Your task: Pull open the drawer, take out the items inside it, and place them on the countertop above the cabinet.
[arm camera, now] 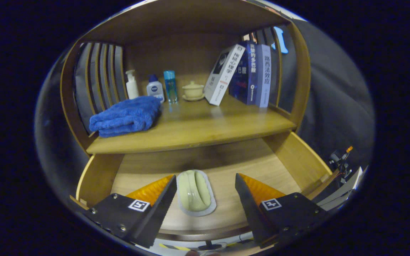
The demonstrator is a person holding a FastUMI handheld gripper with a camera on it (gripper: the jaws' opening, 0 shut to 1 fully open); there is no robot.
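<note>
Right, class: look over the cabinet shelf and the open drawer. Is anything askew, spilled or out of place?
Only the white book leans against the two upright blue books. The folded blue towel, three bottles and lidded cup sit tidily. In the wooden drawer, the pale green dish lies flat between the open gripper fingers. Nothing spilled.

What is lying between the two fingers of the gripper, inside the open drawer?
In the gripper view, a pale green oblong dish lies on the drawer floor between the open fingers, nearer the left one, apparently untouched by either.

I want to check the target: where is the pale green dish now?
The pale green dish lies in the open drawer, between the open gripper fingers, nearer the left one.
</note>
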